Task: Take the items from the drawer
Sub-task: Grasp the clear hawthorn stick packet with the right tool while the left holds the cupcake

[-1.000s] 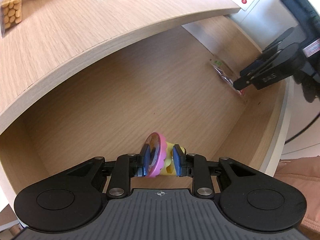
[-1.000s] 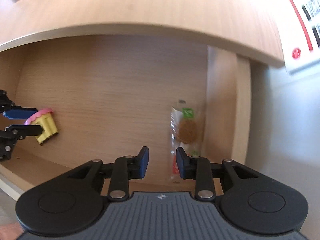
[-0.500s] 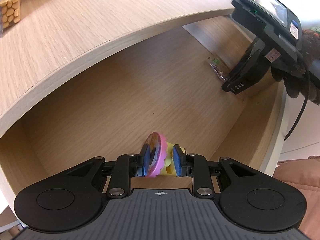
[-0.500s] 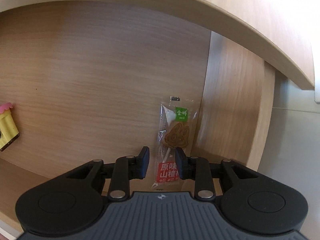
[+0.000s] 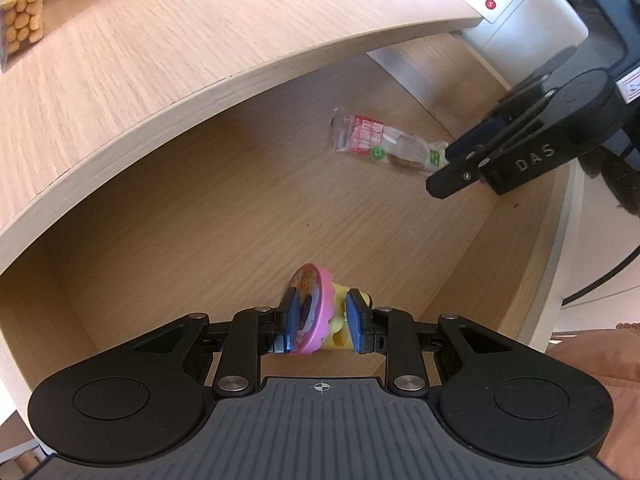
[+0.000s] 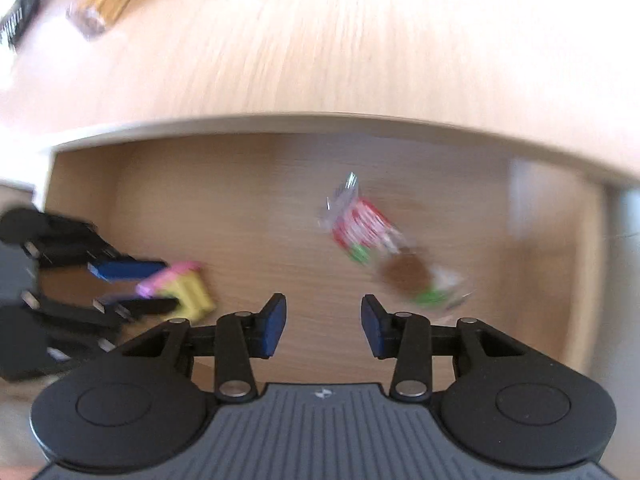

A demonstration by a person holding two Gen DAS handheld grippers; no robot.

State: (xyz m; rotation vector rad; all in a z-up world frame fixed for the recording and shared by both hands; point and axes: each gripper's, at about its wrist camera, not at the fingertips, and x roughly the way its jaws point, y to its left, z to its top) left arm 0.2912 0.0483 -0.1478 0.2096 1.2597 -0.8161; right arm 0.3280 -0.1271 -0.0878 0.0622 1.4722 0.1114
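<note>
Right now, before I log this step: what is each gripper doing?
Left gripper: shut on the toy cupcake.
Right gripper: open, holding nothing; the lollipop packet lies ahead of it in the drawer.

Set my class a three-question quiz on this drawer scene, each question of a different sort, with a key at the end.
1. True or false: the left gripper is shut on the pink and yellow toy cupcake.
2. Multiple choice: the right gripper is A) shut on the snack packet, B) open, with nothing between its fingers, C) out of view.
3. Fill in: the snack packet lies inside the open ______.

Key: 1 true; 2 B; 3 drawer.
</note>
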